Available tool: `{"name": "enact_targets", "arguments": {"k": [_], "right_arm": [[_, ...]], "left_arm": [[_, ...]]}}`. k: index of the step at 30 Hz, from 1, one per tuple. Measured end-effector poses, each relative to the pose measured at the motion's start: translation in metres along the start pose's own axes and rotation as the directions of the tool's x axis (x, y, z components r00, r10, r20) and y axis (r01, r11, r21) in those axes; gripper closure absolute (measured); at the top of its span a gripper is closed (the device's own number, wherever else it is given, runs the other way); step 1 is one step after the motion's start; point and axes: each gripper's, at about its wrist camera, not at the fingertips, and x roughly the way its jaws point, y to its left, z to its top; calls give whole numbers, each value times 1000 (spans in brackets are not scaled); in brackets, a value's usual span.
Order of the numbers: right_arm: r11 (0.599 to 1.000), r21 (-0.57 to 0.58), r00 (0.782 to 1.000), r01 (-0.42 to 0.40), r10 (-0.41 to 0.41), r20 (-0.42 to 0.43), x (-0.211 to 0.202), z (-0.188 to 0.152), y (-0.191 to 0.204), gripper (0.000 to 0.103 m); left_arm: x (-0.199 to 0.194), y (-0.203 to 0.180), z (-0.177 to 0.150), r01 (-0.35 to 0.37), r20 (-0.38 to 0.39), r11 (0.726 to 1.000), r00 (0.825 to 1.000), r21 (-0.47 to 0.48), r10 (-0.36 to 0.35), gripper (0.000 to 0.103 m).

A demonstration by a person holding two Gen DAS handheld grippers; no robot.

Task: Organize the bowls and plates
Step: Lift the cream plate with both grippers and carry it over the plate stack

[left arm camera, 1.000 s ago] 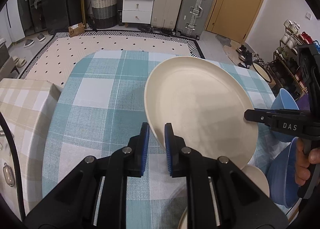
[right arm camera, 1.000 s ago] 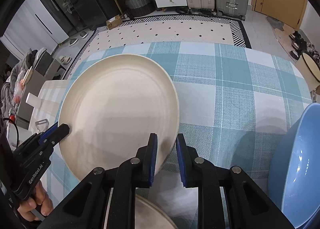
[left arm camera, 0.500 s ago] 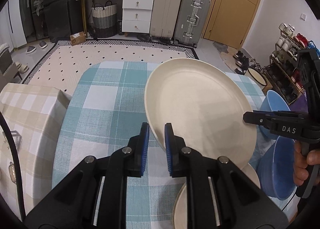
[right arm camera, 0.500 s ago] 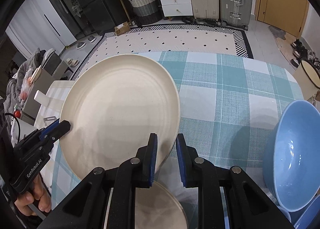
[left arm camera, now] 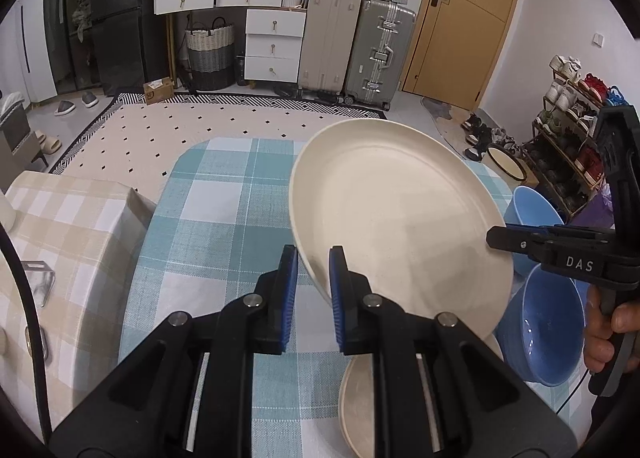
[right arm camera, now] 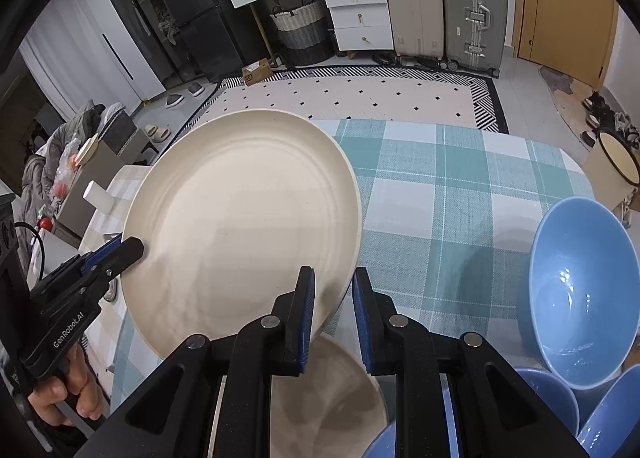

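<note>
The table (left arm camera: pixel 224 225), round-ended and covered in a teal and white checked cloth, fills the middle of both views, with a beige checked surface (left arm camera: pixel 60 242) just beside it on the left.

Above the cloth a large cream plate (left arm camera: pixel 396 217) is held up off the table, tilted, gripped at 2 opposite edges. The left gripper (left arm camera: pixel 313 270) has its blue-padded fingers closed down on the plate's near-left rim, which sits between them (the gap left is only as wide as the rim). The right gripper (right arm camera: pixel 334 294) pinches the opposite rim in the same way, its fingers narrowed onto the edge; in the left wrist view its tip (left arm camera: pixel 498 236) meets the plate's right edge.

3 blue bowls lie to the right on the cloth. The largest blue bowl (right arm camera: pixel 580 290) stands tilted on its side beyond the right gripper, and 2 smaller blue bowls (right arm camera: pixel 552 394) sit at the lower right, close together and partly cut off by the frame.

A second cream plate (right arm camera: pixel 328 390) rests flat on the table directly under the raised one, partly hidden by the gripper bodies.

A hand (left arm camera: pixel 608 326) wraps the right gripper's handle.
</note>
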Motion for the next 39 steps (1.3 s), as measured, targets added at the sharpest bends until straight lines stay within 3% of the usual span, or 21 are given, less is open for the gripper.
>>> {"name": "enact_targets", "arguments": {"k": [22, 39], "right_arm": [[998, -52, 998, -21, 25, 64, -32, -48, 12, 83], [998, -53, 995, -37, 42, 89, -47, -82, 16, 83]], "left_arm": [[-56, -11, -41, 4, 25, 1000, 1000, 22, -4, 90], [-73, -19, -65, 12, 19, 999, 1000, 39, -13, 90]]}}
